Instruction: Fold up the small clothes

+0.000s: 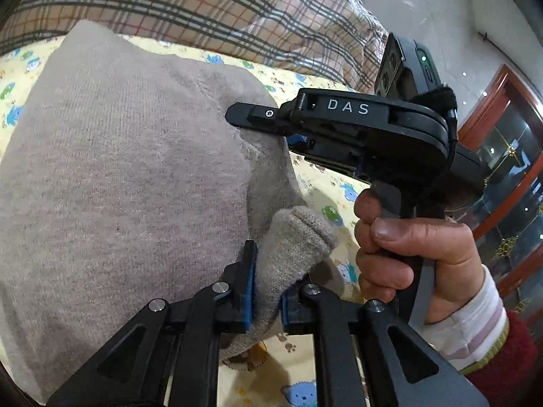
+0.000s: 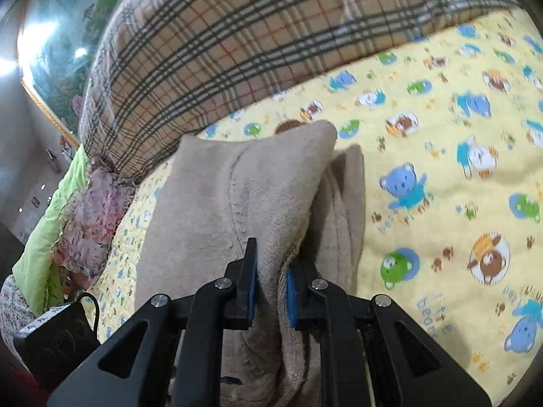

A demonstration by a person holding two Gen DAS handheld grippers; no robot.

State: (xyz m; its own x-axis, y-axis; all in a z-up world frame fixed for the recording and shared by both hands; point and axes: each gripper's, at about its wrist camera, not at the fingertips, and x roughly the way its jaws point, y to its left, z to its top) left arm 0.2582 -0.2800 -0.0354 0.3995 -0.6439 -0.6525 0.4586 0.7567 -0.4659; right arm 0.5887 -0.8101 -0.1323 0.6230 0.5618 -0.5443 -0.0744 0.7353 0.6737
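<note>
Beige knit garment [image 1: 112,169], soft fuzzy surface with fine ribbing, lies bunched on the bed sheet [image 1: 325,183], which is yellow quilted cotton printed with blue bears, green frogs and brown paw marks. Left tongs [image 1: 266,291] pinch a rolled knit cuff or sleeve end of the garment, blue pads pressed on the wool from both sides, the fabric bulging up above the pads in a rounded lump. Right tongs [image 2: 271,291] pinch a thick folded edge of the same beige garment [image 2: 244,190], blue pads squeezing a vertical fold; a seam line curves down the cloth just ahead of the pads. In the left wrist view the right tongs [image 1: 237,115] show from the side, black body lettered DAS, tip touching the garment's upper right edge, held by a hand [image 1: 407,254] with a white striped cuff and dark red sleeve [image 1: 509,356]. In the right wrist view the garment makes a tall slab shape with a second layer tucked behind its right side. A plaid blanket [image 2: 210,57], tan with dark green and red lines, is heaped along the far edge of the sheet, touching the garment's far side in the left view. Left of the garment in the right view sit a pink shaggy cloth [image 2: 91,217] and a lime green fabric [image 2: 44,234] at the bed's edge. Sheet to the right of the garment lies flat and open. A wooden glass-front cabinet [image 1: 509,169] stands beyond the bed.
</note>
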